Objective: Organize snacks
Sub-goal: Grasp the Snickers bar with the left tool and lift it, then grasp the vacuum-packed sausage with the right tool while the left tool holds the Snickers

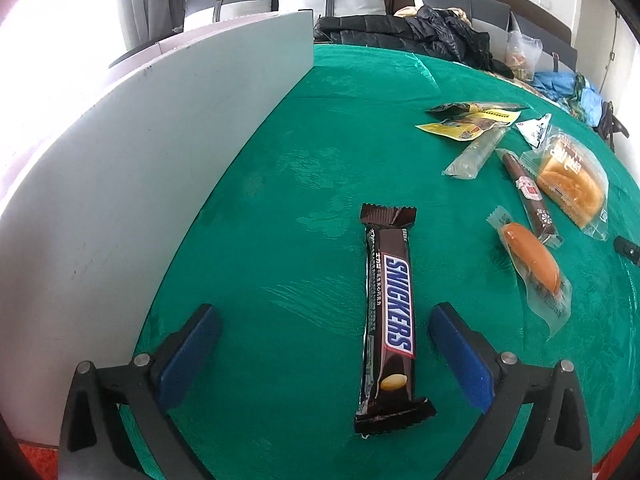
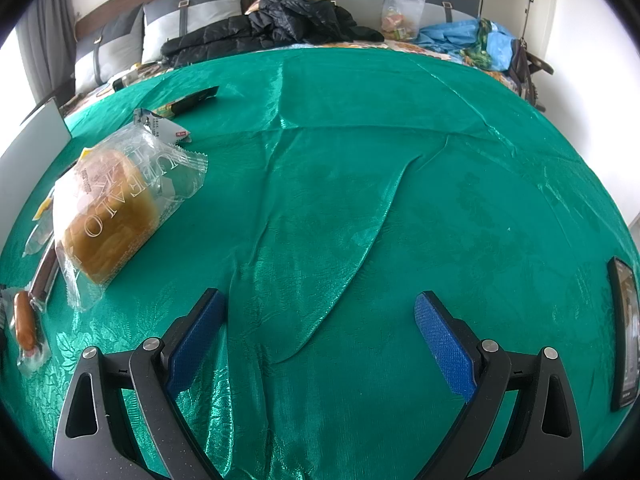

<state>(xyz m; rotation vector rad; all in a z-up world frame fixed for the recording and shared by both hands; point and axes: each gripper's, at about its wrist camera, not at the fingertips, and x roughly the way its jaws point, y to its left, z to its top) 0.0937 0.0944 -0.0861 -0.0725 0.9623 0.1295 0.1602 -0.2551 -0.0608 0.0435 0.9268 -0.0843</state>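
Supporting surface: a bed covered with a shiny green cloth, creased in long folds across its middle. Lying directly on the cloth: a Snickers bar, flat, lengthwise; to its right a wrapped sausage, a dark slim bar just beside it, and a bagged bread loaf. Further back lie a pale green stick pack and a yellow packet, overlapping. A grey-white board rests along the cloth's left edge. A dark phone-like slab lies at the right edge.
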